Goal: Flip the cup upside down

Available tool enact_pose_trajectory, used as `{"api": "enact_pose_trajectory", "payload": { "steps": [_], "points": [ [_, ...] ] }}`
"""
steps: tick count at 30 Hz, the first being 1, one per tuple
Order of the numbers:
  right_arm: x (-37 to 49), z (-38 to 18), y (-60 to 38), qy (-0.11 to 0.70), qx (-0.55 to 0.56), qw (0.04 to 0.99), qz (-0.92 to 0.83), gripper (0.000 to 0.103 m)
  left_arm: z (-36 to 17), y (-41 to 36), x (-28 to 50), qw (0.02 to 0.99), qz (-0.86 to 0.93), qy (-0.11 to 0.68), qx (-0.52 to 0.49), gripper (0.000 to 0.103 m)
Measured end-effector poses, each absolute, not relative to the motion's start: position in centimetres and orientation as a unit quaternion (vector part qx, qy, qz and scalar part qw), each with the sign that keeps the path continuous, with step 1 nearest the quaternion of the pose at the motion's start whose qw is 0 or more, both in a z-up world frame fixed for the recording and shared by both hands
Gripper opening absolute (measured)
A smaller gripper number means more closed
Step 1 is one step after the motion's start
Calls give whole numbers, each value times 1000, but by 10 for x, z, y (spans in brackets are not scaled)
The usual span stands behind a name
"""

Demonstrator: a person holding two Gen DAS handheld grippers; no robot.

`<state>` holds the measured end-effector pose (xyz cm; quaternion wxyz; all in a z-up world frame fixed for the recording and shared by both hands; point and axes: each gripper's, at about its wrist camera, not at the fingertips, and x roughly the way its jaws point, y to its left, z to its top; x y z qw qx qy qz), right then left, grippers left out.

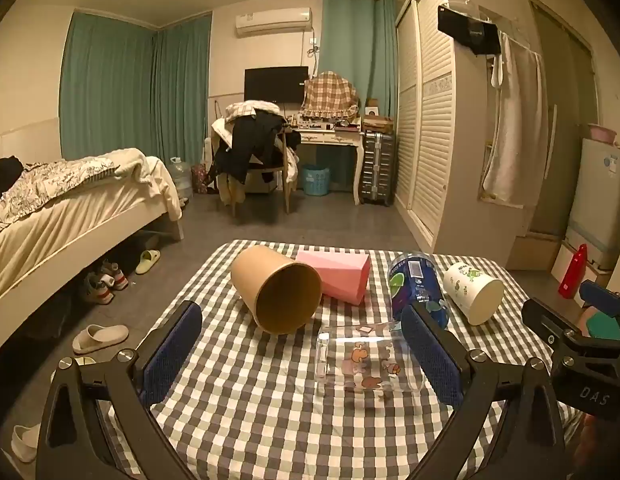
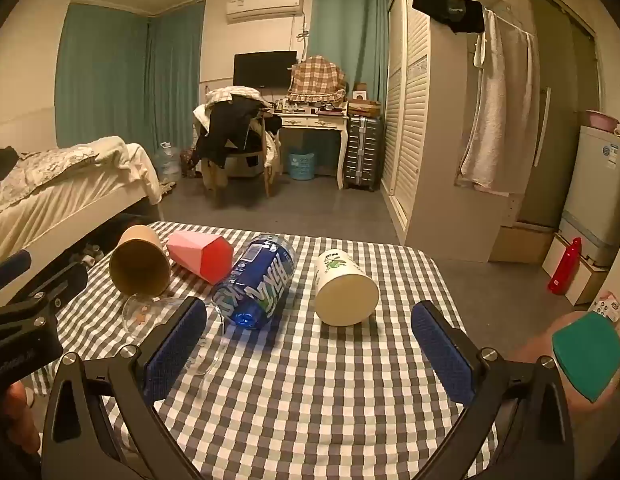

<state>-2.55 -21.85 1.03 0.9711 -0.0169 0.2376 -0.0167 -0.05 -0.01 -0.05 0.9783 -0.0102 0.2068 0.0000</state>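
Several cups lie on their sides on the checked tablecloth. A clear glass cup with cartoon prints lies between my open left gripper's pads, nearer the right pad, not held. Behind it lie a brown paper cup, a pink faceted cup, a blue printed cup and a white cup with green frogs. My right gripper is open and empty, with the white cup just ahead between its pads. The glass cup is partly hidden behind its left pad.
The table's far edge drops to the floor. A bed stands to the left, a wardrobe to the right, a red bottle on the floor at right. Slippers lie beside the table.
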Motion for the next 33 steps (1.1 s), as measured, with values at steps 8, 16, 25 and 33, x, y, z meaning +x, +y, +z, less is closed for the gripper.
{"api": "enact_pose_trajectory", "payload": {
  "steps": [8,16,25,33],
  "points": [
    [-25,9,-217,238,-14,971,-16,103,-7,0,2,977,0,214,-9,103],
    [-25,9,-213,240,-13,970,-14,103,-3,4,2,976,1,217,-13,103],
    [-26,6,-211,242,-11,970,-11,103,-2,6,2,976,0,217,-12,103],
    [-24,6,-214,245,-11,969,-10,103,0,8,3,976,2,218,-13,103]
  ]
}}
